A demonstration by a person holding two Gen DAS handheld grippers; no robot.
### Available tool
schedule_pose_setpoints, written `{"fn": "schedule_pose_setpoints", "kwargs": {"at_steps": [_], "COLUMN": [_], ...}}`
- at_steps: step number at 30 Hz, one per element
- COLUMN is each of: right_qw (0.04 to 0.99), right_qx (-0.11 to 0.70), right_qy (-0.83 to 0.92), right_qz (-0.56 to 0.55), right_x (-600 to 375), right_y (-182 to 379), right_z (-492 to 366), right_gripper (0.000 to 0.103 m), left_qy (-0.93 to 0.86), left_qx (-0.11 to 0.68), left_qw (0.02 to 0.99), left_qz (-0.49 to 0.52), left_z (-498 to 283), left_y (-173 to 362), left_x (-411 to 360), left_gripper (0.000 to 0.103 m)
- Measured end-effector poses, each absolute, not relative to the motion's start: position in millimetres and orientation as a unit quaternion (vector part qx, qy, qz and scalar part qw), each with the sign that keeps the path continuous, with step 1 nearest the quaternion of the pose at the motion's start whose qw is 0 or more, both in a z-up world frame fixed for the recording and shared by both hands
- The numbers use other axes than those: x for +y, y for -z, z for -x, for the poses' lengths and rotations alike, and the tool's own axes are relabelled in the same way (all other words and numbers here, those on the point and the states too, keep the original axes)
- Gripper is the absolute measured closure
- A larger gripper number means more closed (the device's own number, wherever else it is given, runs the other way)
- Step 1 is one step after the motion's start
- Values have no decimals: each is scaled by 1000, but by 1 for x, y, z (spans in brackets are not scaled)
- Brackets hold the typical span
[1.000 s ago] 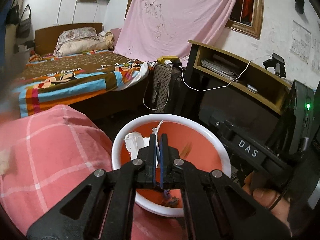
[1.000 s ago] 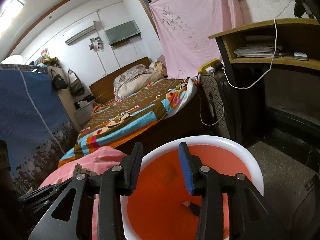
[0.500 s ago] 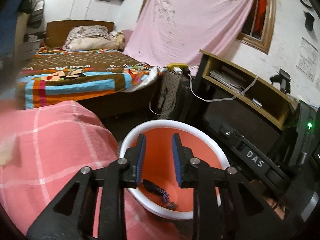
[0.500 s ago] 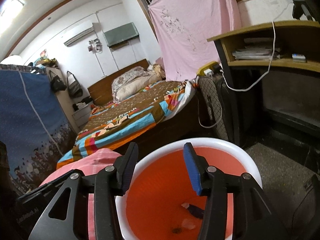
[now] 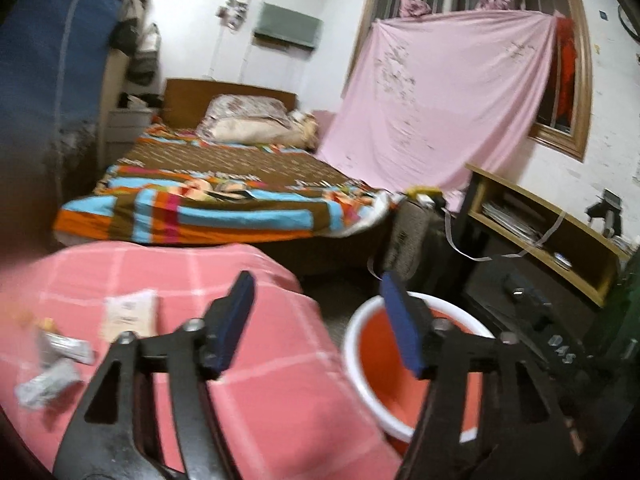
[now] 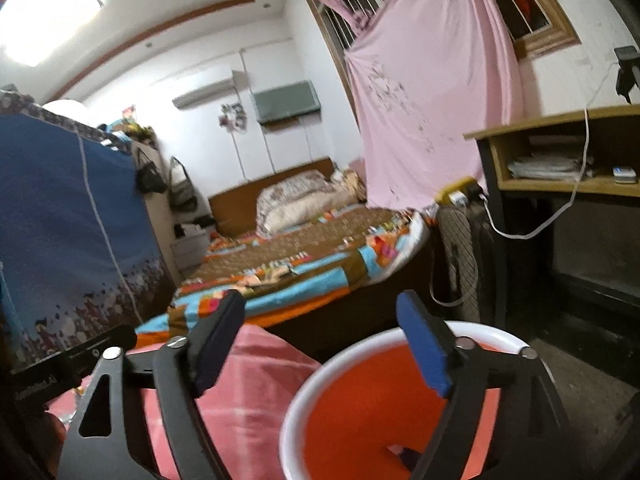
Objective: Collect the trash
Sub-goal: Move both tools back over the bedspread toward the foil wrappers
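While both pairs of fingers stand apart with nothing between them, having just been opening, the left gripper hangs over the right edge of the pink checked cloth and the right gripper over the orange basin. Three pieces of trash lie near the cloth's left edge: one paper slip and two silvery wrappers. Crumpled foil could slip from flat pads, or the cloth bunch up into the grip

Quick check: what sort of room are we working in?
A lived-in bedroom, most likely: a made bed with pillows by a wooden headboard, and a pink sheet hung over the window.
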State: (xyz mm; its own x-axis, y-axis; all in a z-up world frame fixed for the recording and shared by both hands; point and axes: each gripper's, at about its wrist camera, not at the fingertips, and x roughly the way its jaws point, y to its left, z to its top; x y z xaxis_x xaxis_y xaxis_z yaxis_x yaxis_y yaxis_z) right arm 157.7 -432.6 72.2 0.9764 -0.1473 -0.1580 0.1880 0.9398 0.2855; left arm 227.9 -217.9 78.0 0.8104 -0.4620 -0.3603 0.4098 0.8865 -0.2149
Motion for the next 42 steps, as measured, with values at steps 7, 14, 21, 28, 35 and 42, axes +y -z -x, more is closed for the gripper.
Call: {"fn": "schedule_pose_setpoints", "kwargs": {"at_steps": [7,14,21,28,35,42], "right_qw": [990,994,995,994,992,987], "right_qx": [7,-27,-48,-28,29,102], "right_qy": [47,-1,-54,-101,-121,-118], "right_qz": [-130,-108,-75,-25,17,21], "right_x": [-397,-355,-309,-271,-247,-238], "right_y": [-83,-87,-88,-82,-68,-56], "right_z": [-156,-159,-164,-179,-198,-221], "right_gripper": [0,0,0,0,0,0], "left_qy": [147,90,48,36,62,95], "left_qx": [142,118,106,122,170,229], "left_qw": [975,985,989,989,980,964], "left_qz": [84,90,92,74,78,94], "left_z": [-216,-210,-203,-194,-201,-215], "left_y": [-83,-83,-77,-60,-37,-27], "left_x": [-160,-108,-57,-22,-15,-17], "left_gripper": [12,12,12,12,13,22]}}
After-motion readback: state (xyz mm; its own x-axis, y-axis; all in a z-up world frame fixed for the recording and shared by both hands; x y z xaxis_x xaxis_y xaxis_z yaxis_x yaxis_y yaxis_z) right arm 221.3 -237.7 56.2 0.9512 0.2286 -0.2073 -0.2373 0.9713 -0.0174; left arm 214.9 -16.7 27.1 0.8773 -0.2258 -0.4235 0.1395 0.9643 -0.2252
